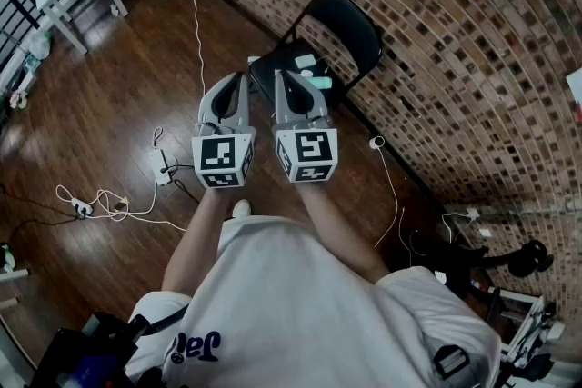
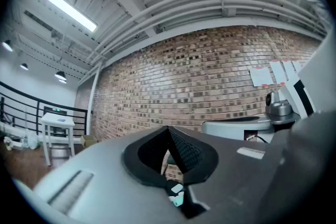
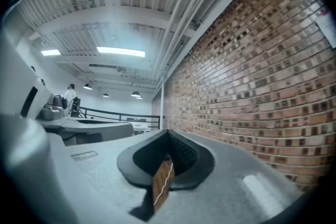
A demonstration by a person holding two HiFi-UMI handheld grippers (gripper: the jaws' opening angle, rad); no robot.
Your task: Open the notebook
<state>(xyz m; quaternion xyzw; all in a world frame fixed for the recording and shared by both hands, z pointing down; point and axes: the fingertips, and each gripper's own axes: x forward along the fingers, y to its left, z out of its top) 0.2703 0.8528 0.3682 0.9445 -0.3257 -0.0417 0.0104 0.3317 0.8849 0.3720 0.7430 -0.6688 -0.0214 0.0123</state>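
notebook indistinct on chair (image 1: 350, 32) (cluttered) beyond left claw (image 1: 240, 80), right claw (image 1: 280, 75).

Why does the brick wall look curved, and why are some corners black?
Head view: the wide-angle lens bows the brick wall into an arc. Left gripper view: a fisheye circle leaves black corners; the ceiling light strip is blown out white. Right gripper view: same black corners, bent wall.

Long white ceiling strip lights (image 2: 72, 10) are glowing brightly, slightly blowing out, in both gripper views; the head view is looking dimmer, soft glare spreading over the dark glossy wooden floor (image 1: 55, 132); the red brick wall (image 1: 455, 32) is bowing at the edges; black corners are ringing both gripper views.
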